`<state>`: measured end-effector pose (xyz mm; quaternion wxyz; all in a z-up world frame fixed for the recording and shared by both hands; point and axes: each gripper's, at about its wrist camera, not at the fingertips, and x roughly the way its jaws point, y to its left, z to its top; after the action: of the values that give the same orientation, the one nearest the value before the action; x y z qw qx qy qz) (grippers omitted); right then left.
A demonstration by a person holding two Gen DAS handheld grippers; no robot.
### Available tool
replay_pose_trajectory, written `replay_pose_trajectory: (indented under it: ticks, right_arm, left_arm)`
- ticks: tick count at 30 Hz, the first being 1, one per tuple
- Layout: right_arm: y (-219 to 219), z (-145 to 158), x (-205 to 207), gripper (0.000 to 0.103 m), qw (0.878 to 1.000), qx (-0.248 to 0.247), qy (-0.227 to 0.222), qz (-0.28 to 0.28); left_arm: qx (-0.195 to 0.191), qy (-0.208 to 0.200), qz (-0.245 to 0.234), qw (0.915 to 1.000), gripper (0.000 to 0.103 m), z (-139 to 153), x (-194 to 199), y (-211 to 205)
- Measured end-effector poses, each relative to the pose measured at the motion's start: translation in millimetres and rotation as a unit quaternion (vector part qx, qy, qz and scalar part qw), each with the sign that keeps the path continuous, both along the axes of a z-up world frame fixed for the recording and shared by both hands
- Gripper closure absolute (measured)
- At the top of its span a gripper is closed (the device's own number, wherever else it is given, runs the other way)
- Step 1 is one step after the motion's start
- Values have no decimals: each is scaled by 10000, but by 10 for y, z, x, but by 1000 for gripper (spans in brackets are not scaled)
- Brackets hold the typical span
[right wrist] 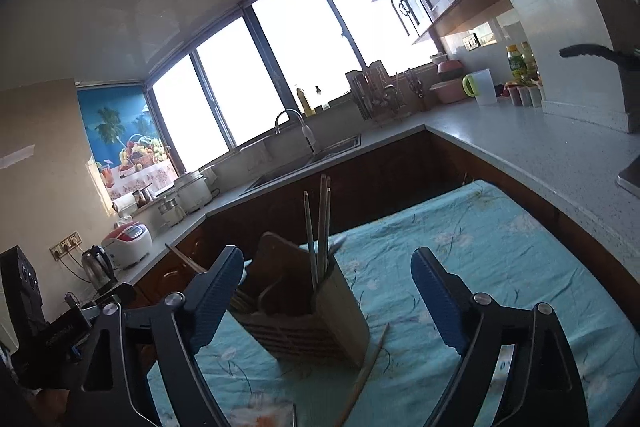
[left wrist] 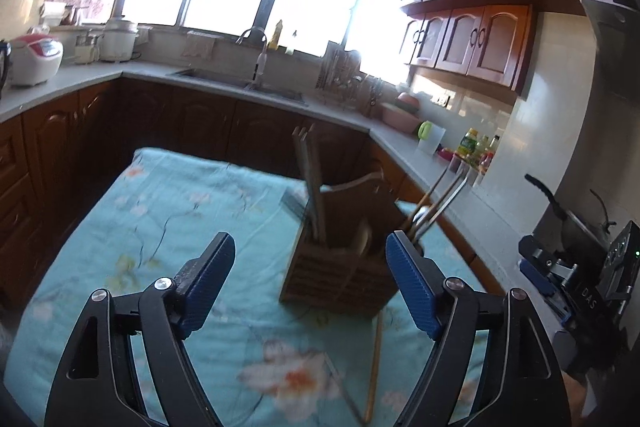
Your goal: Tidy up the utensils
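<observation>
Table [left wrist: 168, 187], near centre of a kitchen; covered by a turquoise floral cloth [left wrist: 132, 247]; both views look down over it towards the far windows.

Utensil holder [left wrist: 340, 279], wooden, slatted on its near face, with a taller curved back panel; stands upright on the cloth, towards the right side of the table in the left wrist view, centre in the right wrist view [right wrist: 312, 319]; divided into compartments, how many unclear.

Chopsticks, upright bundle [left wrist: 310, 179]; stand in the holder's left compartment in the left wrist view, tips up, leaning slightly.

Second bundle of long utensils [left wrist: 436, 203]; lean out of the holder's right side towards the right counter; blurred, kind uncertain.

Loose chopstick [left wrist: 374, 371], light wood; lies flat on the cloth just near of the holder, its far end touching or almost touching the holder's base; also seen in the right wrist view [right wrist: 362, 375].

Left gripper [left wrist: 310, 291]; jaws well apart, blue pads facing each other, nothing between them pressed; holder just beyond its fingertips.

Right gripper [right wrist: 328, 299]; jaws well apart, gripping nothing; holder lies between and beyond its fingers, untouched; its body visible at far right in the left wrist view.

Background: sink [left wrist: 236, 83] under the windows; rice cooker [left wrist: 36, 61] on the left counter; bottles [left wrist: 476, 147] on the right counter.
</observation>
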<state>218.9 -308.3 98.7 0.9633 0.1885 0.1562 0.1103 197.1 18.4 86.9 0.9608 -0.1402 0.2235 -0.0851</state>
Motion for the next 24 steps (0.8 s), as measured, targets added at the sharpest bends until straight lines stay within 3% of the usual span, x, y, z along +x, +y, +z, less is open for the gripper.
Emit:
replay_pose_trajectory:
  ticks: [7,13,17,18,20,24]
  right_arm:
    - [63,-435,-538,15,9989,-175,414,156]
    - [154,-608,-986,15,9976,-450,491,187]
    - [266,-529,-1306,14,9961,-843,172,194]
    - [282,-499,-1384,10,9956,-922,47,171]
    - [318,-481,-1553,1,9940,-1072,-193,65]
    - [373,-589,-1855,0,9879,-1368,-700,-188]
  left_arm:
    - [-116,549,153,9983,23,-534,-530,168]
    - [-58,658,254,9975,23,-747,-924,253]
    - [138,383,350,9986,23,-733,-1200,237]
    - [209,303,373,9986,22,-736,-1266,218]
    - [413,141,437,9981,17,-755,-1379,161]
    - [835,-91,605,9946,9,-882,-1589,47]
